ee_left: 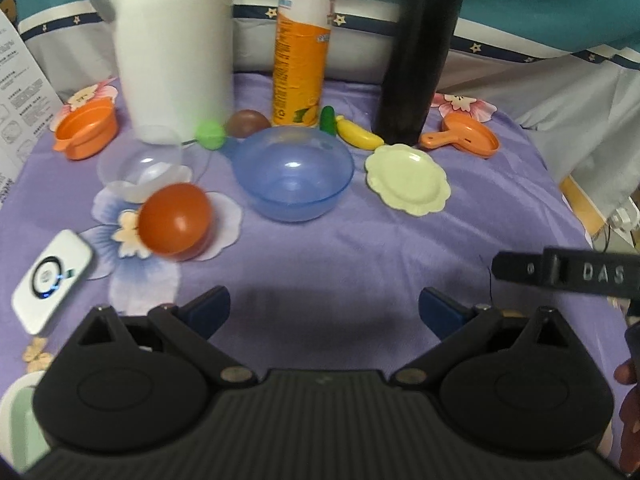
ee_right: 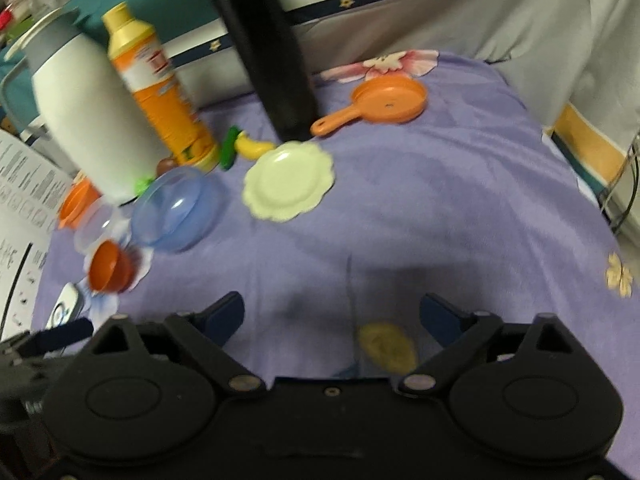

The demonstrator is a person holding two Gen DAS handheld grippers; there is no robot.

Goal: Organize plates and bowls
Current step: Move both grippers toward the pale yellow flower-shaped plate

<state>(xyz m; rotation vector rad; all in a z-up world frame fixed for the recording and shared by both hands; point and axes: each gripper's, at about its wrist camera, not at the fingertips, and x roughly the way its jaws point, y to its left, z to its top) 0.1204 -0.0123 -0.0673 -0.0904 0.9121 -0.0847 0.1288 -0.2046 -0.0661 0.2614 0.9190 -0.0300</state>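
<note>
On the purple flowered cloth stand a blue bowl (ee_left: 293,172) (ee_right: 176,210), a clear bowl (ee_left: 144,162) (ee_right: 98,224) to its left, and a red-orange bowl (ee_left: 175,222) (ee_right: 109,267) tipped on its side nearer me. A pale scalloped plate (ee_left: 408,178) (ee_right: 288,180) lies right of the blue bowl. An orange cup (ee_left: 86,130) (ee_right: 76,202) sits far left, an orange toy pan (ee_left: 464,138) (ee_right: 384,102) far right. My left gripper (ee_left: 324,312) is open above bare cloth, short of the bowls. My right gripper (ee_right: 332,316) is open too, nothing between its fingers.
A white jug (ee_left: 174,44), an orange bottle (ee_left: 302,44) and a black flask (ee_left: 420,52) stand along the back. Toy fruit (ee_left: 358,134) lies between them. A white device (ee_left: 50,280) lies front left. A yellowish patch (ee_right: 386,346) shows on the cloth. The other gripper's finger (ee_left: 568,274) reaches in at right.
</note>
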